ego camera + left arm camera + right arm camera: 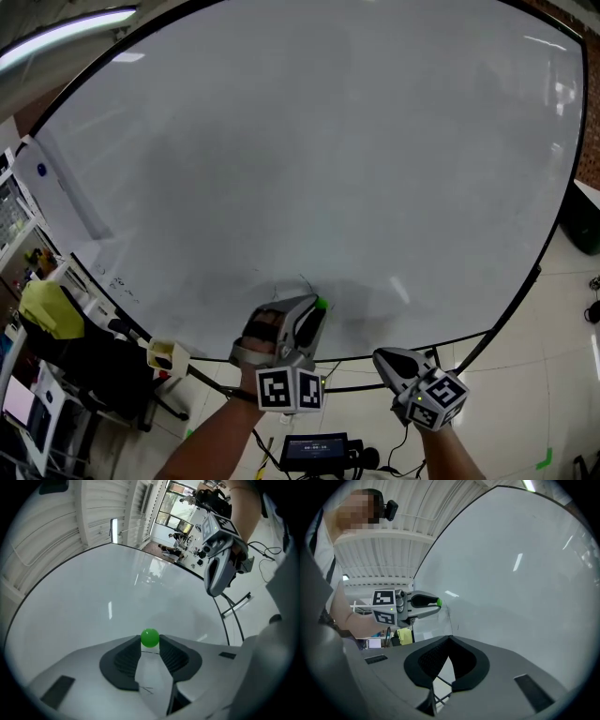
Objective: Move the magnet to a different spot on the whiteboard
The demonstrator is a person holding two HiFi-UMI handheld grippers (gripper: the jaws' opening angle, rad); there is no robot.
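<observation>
Plainly, the left tool (150, 644) was clenched on the green ball magnet (150, 638), pinched at the very tips of its jaws. The magnet sat at the tool's front, facing the whiteboard (117, 588), low near its bottom edge; whether it touched the board could not be told. The right tool (450, 638) was closed and empty, off to the right beside the board's lower rim. The left tool was the one placed to carry the magnet onward, with wide bare board lying above and to either side.
</observation>
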